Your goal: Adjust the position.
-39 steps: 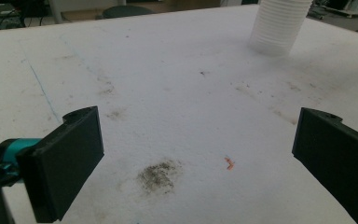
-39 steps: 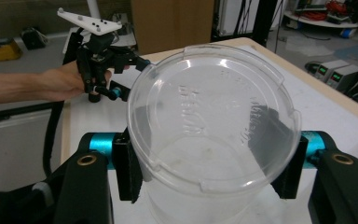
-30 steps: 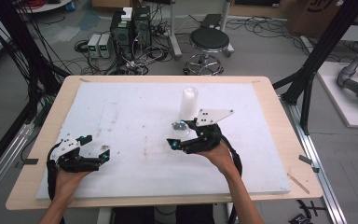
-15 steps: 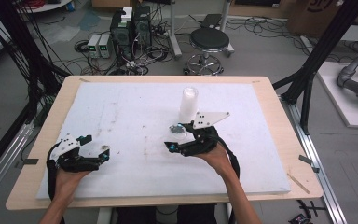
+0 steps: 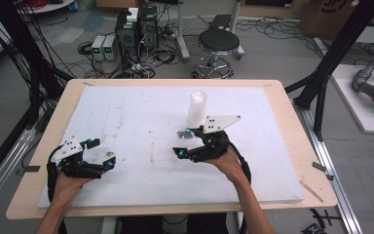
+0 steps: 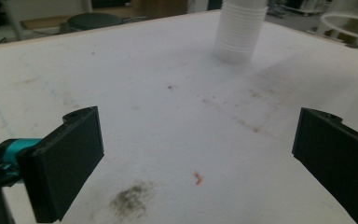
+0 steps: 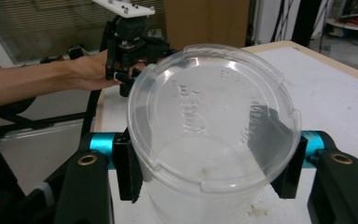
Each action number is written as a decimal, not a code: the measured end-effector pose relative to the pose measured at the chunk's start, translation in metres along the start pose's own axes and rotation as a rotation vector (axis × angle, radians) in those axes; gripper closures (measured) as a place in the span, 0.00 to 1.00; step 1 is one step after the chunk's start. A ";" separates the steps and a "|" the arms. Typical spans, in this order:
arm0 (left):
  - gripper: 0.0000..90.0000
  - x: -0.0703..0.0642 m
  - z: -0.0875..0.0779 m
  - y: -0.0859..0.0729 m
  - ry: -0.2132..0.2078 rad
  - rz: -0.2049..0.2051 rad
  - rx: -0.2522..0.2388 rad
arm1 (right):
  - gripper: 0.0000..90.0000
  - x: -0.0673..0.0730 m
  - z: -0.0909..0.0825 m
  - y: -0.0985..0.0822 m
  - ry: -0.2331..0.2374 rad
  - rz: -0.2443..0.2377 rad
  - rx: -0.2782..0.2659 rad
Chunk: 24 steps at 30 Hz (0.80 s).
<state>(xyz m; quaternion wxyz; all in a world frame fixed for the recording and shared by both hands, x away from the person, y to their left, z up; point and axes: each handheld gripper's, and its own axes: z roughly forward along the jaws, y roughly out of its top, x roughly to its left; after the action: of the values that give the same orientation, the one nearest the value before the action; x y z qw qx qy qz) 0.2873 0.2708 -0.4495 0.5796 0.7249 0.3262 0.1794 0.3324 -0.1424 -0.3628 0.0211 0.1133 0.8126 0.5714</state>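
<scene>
A clear plastic cup [image 7: 214, 186] with a clear lid [image 7: 205, 112] sits between the jaws of my right gripper [image 7: 209, 168], and both pads press on its sides. In the high view this right gripper [image 5: 184, 142] holds the clear cup [image 5: 185, 138] low over the white board, just in front of a tall stack of white cups [image 5: 196, 108]. My left gripper [image 5: 102, 152] rests near the board's front left with its jaws wide apart. Nothing is between the jaws of the left gripper [image 6: 196, 154]. The stack of white cups [image 6: 239, 30] stands far ahead of it.
The white foam board [image 5: 126, 112] covers most of the wooden table [image 5: 292, 122] and has smudges and a small red fleck [image 6: 197, 178]. The other hand's gripper [image 7: 130, 42] shows at the far table edge. A stool [image 5: 217, 44] and computers [image 5: 136, 27] stand on the floor beyond.
</scene>
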 end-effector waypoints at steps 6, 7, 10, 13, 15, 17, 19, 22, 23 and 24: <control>0.02 0.001 0.002 0.024 -0.108 0.054 -0.029 | 0.45 0.000 0.004 0.003 0.030 -0.024 -0.004; 0.02 0.000 0.003 0.029 -0.123 0.061 -0.031 | 0.45 0.000 0.004 0.003 0.035 -0.025 -0.003; 0.02 -0.005 0.012 0.042 -0.178 0.085 -0.036 | 0.45 0.000 0.004 0.006 0.042 -0.029 -0.011; 0.02 -0.015 0.027 0.055 -0.240 0.109 -0.046 | 0.46 0.000 0.004 0.008 0.052 -0.028 -0.026; 0.02 -0.023 0.036 0.060 -0.272 0.130 -0.052 | 0.46 0.000 0.004 0.008 0.055 -0.028 -0.032; 0.02 -0.032 0.046 0.066 -0.309 0.145 -0.059 | 0.46 0.000 0.003 0.009 0.058 -0.027 -0.039; 0.02 -0.040 0.057 0.070 -0.345 0.154 -0.060 | 0.46 -0.001 0.003 0.010 0.059 -0.035 -0.045; 0.02 -0.052 0.072 0.076 -0.381 0.160 -0.065 | 0.46 0.000 0.003 0.011 0.065 -0.033 -0.047; 0.02 -0.055 0.076 0.077 -0.393 0.171 -0.064 | 0.46 0.000 0.002 0.011 0.067 -0.035 -0.047; 0.02 -0.059 0.080 0.078 -0.402 0.180 -0.062 | 0.46 0.000 0.002 0.011 0.070 -0.036 -0.051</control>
<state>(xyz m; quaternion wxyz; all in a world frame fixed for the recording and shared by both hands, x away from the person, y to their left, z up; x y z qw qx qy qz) 0.3161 0.1638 -0.3886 0.6369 0.7540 0.1323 0.0920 0.3343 -0.1368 -0.3532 0.0060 0.0779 0.7999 0.5950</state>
